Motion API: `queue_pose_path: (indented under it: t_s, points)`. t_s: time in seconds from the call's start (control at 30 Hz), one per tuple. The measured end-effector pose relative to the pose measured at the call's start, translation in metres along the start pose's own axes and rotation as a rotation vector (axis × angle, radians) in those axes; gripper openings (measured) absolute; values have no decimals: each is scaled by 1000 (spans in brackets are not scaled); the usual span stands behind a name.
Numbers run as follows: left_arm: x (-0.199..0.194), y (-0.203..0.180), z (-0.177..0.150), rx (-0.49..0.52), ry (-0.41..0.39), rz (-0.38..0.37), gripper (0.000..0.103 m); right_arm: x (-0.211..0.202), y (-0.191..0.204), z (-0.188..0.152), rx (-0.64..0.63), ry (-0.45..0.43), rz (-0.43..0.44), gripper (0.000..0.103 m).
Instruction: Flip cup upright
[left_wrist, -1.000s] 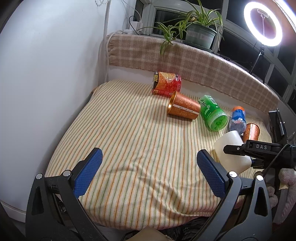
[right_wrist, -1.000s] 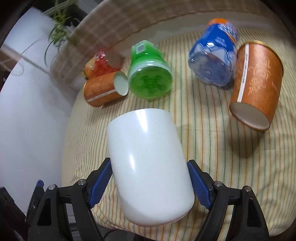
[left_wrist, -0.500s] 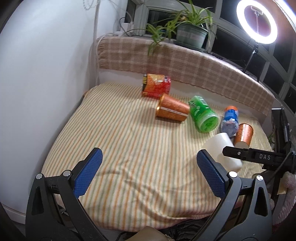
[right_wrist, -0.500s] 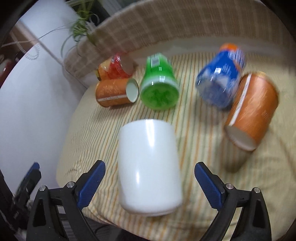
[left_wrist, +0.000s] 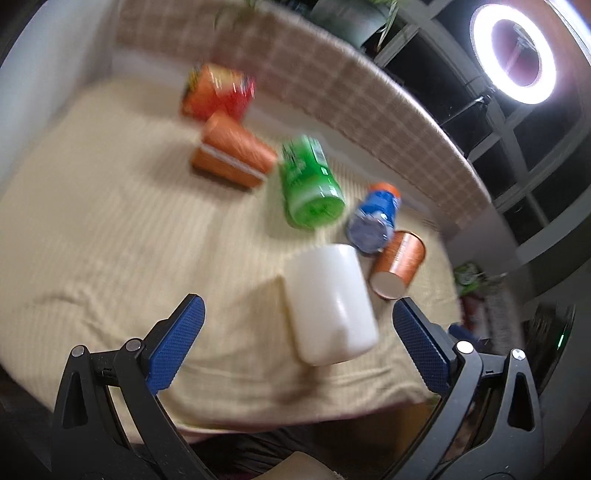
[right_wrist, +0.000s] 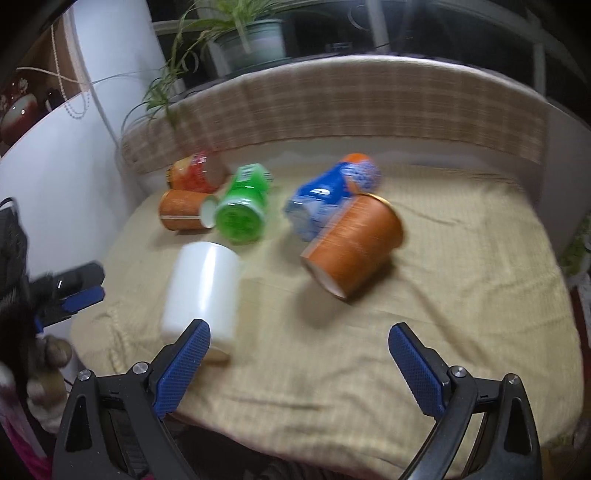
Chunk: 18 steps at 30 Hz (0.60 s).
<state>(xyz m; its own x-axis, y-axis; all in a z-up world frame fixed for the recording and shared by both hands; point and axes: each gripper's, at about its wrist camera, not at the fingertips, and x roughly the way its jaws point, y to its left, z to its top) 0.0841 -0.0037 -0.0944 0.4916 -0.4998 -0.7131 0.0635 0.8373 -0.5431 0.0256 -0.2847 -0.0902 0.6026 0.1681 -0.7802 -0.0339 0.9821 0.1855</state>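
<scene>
Because the white cup (left_wrist: 330, 304) looks smooth, glossy and rigid, probably ceramic or hard plastic, I judge it slippery, of moderate weight, and liable to roll on the soft striped cloth (right_wrist: 461, 295). It lies on its side near the front edge of the bed-like surface, closed base toward the cameras and mouth toward the green bottle (right_wrist: 242, 208); both views are motion-blurred, so a handle, if any, cannot be made out. The best hold, in my estimate, is across the barrel at mid-height, pads on opposite sides. In the left wrist view my left gripper (left_wrist: 295, 347) is spread wide, its blue pads flanking the cup without touching it and holding nothing. In the right wrist view my right gripper (right_wrist: 299, 362) is equally wide and empty; its left pad overlaps the cup's base in the picture, though contact cannot be confirmed. An orange paper cup (right_wrist: 352, 247) lies just beside a blue bottle (right_wrist: 328, 197), near the white cup and a collision risk during the flip.
</scene>
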Motion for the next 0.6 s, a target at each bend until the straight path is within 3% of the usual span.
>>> queue_pose_path:
  t_s: [0.23,0.33,0.6]
  points:
    - [58,-4,11,-96,146,-52,94,-9,-36,-17,75,-1,-49,99]
    - [74,-3,13,-128,188,-67,84,-9,-46,-22,94,3,-60,99]
    - [94,-9,15,-138,230,-75,84,-3,-60,-30,119,20,-66,99]
